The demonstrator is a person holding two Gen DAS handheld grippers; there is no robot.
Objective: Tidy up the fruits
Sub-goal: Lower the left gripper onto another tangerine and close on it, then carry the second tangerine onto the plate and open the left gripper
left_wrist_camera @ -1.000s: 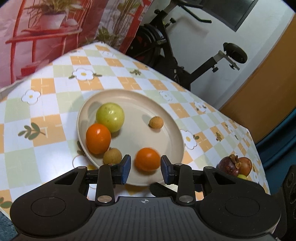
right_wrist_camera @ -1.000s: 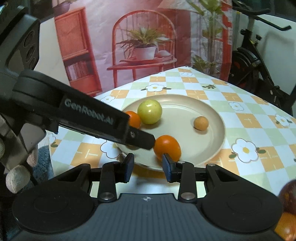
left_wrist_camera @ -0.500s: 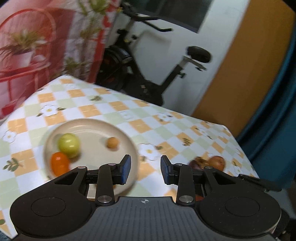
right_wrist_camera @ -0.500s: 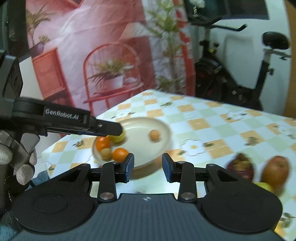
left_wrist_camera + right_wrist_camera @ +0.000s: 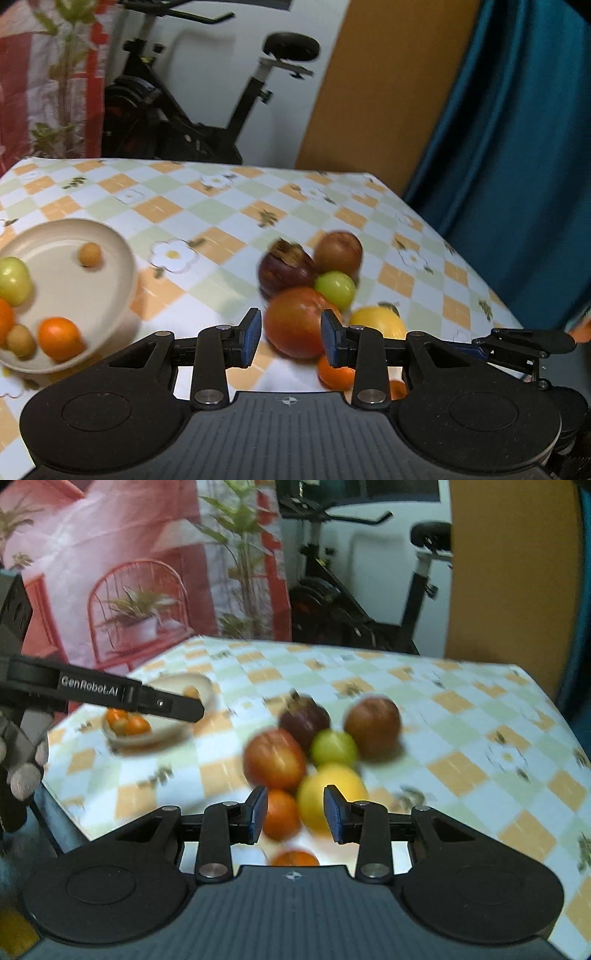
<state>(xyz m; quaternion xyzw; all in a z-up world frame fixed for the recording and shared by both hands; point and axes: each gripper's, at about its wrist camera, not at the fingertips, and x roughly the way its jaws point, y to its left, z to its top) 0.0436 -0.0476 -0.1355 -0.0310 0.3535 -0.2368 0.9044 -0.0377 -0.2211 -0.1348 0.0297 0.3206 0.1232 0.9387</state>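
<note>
Over tabletop (image 5: 229,206): both tools hovering near fruit pile (image 5: 325,753).
L tool (image 5: 291,338) & R tool (image 5: 295,814) staying narrowly apart, gripping nothing; plate (image 5: 122,258) sitting w/ fruit.

Both grippers: plate (image 5: 122,258) to fruit pile (image 5: 314,284).

A lived-in room of a home, seen over a dining-type table.

A table (image 5: 229,206) covered by a checked orange, green and white cloth with printed daisies is seen ahead of the tool, with a cream plate (image 5: 122,258) of fruit to its left and loose fruit (image 5: 295,321) heaped just in front. An exercise bike (image 5: 207,103) is parked beyond the table's far edge against a white wall. A teal curtain (image 5: 517,147) is hung off to the right beside an orange-brown panel (image 5: 376,88). A pink printed hanging (image 5: 122,576) showing a chair and potted plant is seen beyond to the left, possibly a backdrop; blur leaves that unsettled.
</note>
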